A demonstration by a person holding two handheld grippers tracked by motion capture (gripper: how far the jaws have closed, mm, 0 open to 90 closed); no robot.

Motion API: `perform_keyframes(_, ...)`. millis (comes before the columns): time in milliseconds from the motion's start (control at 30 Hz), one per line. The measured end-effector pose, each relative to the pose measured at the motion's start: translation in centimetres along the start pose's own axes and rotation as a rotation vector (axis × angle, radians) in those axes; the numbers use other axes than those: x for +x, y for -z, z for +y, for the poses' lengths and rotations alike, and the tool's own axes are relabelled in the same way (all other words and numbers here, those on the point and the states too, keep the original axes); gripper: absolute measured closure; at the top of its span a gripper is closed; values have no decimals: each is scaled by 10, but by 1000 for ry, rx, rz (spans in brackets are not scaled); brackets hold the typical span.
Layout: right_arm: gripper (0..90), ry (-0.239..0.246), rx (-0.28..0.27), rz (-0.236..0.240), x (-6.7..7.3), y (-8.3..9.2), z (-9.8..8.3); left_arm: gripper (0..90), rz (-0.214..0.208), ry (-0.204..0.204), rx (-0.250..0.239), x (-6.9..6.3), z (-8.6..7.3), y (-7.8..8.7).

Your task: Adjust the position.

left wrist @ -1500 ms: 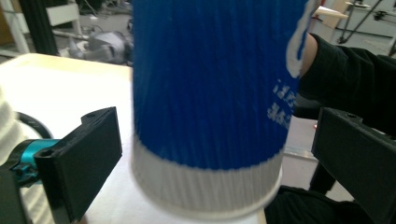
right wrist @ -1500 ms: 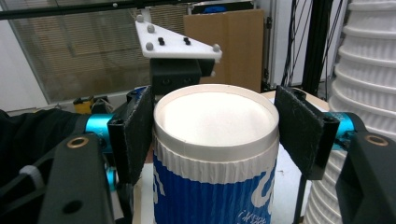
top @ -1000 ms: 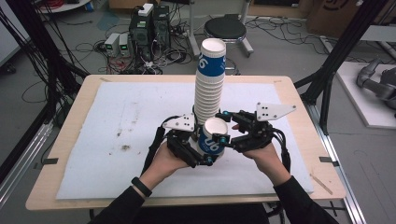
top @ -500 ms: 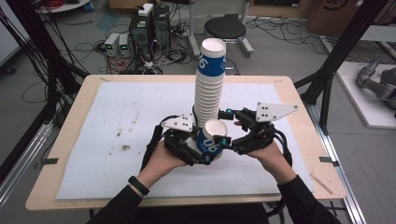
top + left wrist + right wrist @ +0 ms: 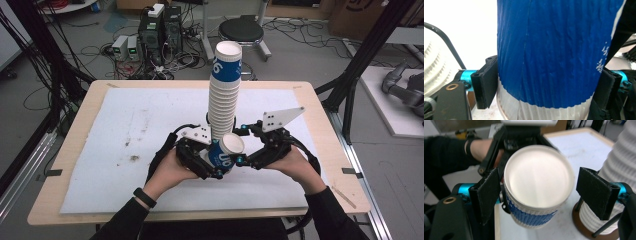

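- High view: at frame centre, the left gripper (image 5: 212, 162) holds one blue-and-white cup (image 5: 225, 152), tilted, before the tall cup stack (image 5: 223, 95).
- Left gripper view: pads clamp the cup's (image 5: 549, 55) sides.
- Right gripper view: the right gripper's (image 5: 544, 192) jaws, just opening, stand off the rim (image 5: 539, 177); handover looks done, placing remains.

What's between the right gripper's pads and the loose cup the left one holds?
Nothing visible: the right gripper straddles the cup's rim end, one pad at its side, the other apart. The left gripper clamps its blue body; the tall stack stands behind.
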State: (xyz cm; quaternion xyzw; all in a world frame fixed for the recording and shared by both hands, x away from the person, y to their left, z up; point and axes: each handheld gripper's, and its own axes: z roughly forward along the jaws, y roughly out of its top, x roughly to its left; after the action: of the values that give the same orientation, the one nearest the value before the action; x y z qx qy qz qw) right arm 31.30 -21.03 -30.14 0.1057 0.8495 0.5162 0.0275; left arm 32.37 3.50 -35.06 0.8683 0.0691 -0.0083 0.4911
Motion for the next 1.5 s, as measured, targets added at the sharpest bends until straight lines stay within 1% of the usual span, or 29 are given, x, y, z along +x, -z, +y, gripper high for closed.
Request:
perform_keyframes(100, 200, 20, 24, -5, 0, -6, -1, 205, -5, -2, 3, 0, 0, 0)
perform_keyframes(133, 228, 23, 30, -11, 0, -7, -1, 205, 3, -1, 4, 0, 0, 0)
perform_keyframes(167, 292, 30, 32, 3, -1, -7, -2, 205, 5, -4, -1, 0, 0, 0)
perform_keyframes(200, 289, 32, 28, 14, -1, -7, -2, 204, 11, -6, -6, 0, 0, 1)
perform_keyframes(267, 289, 28, 16, 15, -2, -5, -2, 180, 7, 0, -32, 1, 0, 1)
perform_keyframes(333, 291, 10, -9, 21, -4, -3, -2, 149, 12, 11, -81, 2, -2, 3)
perform_keyframes(400, 293, -12, -53, 30, -7, 1, -4, 88, 17, 30, -140, 2, -4, 4)
perform_keyframes(467, 294, -40, -110, 24, -10, 5, -5, 74, 12, 47, -220, 3, -7, 6)
perform_keyframes(500, 295, -57, -138, 32, -11, 7, -5, 74, 5, 63, -261, 4, -9, 7)
perform_keyframes(533, 295, -68, -162, 37, -12, 8, -6, 74, -2, 73, -288, 5, -11, 7)
perform_keyframes(633, 295, -78, -211, 52, -12, 10, -6, 74, 2, 70, -338, 5, -11, 10)
perform_keyframes(700, 295, -79, -222, 61, -10, 9, -5, 74, -8, 71, -361, 4, -11, 12)
perform_keyframes(733, 294, -70, -223, 60, -10, 8, -5, 88, -17, 62, -367, 4, -11, 14)
perform_keyframes(767, 294, -69, -215, 66, -9, 7, -5, 134, -24, 52, -373, 4, -11, 16)
perform_keyframes(800, 293, -69, -210, 64, -8, 6, -5, 166, -16, 40, -368, 4, -11, 17)
perform_keyframes(833, 293, -72, -213, 65, -9, 6, -5, 173, -14, 44, -367, 3, -12, 19)
perform_keyframes(867, 293, -76, -206, 66, -9, 6, -6, 180, -10, 43, -354, 3, -11, 20)
perform_keyframes(933, 289, -82, -197, 71, -10, 4, -6, 191, -17, 41, -320, 4, -9, 20)
perform_keyframes(1000, 282, -65, -169, 71, -11, 3, -6, 201, -16, 28, -295, 4, -8, 23)
perform_keyframes(1033, 277, -60, -158, 72, -10, 3, -6, 203, -24, 32, -287, 4, -7, 24)
perform_keyframes(1100, 229, -61, -152, 67, -10, 3, -6, 207, -27, 22, -250, 4, -4, 27)
perform_keyframes(1133, 212, -54, -148, 52, -10, 5, -6, 208, -21, 14, -223, 4, -3, 28)
perform_keyframes(1233, 214, -36, -135, 36, -8, 8, -3, 208, 9, -11, -161, 3, 0, 28)
perform_keyframes(1267, 218, -32, -120, 36, -7, 8, -3, 208, 13, -20, -136, 3, 0, 28)
perform_keyframes(1333, 219, -4, -85, 29, -5, 5, -2, 208, 22, -25, -97, 3, 0, 27)
perform_keyframes(1367, 219, 4, -67, 21, -4, 3, -2, 211, 19, -24, -81, 3, 0, 26)
perform_keyframes(1400, 222, 7, -50, 18, -4, 1, -2, 211, 18, -23, -75, 3, 0, 25)
perform_keyframes(1433, 240, 13, -34, 19, -4, -1, -2, 211, 19, -28, -63, 3, 0, 24)
perform_keyframes(1500, 274, 25, -2, 5, -3, -4, -3, 211, 23, -41, -35, 2, 1, 23)
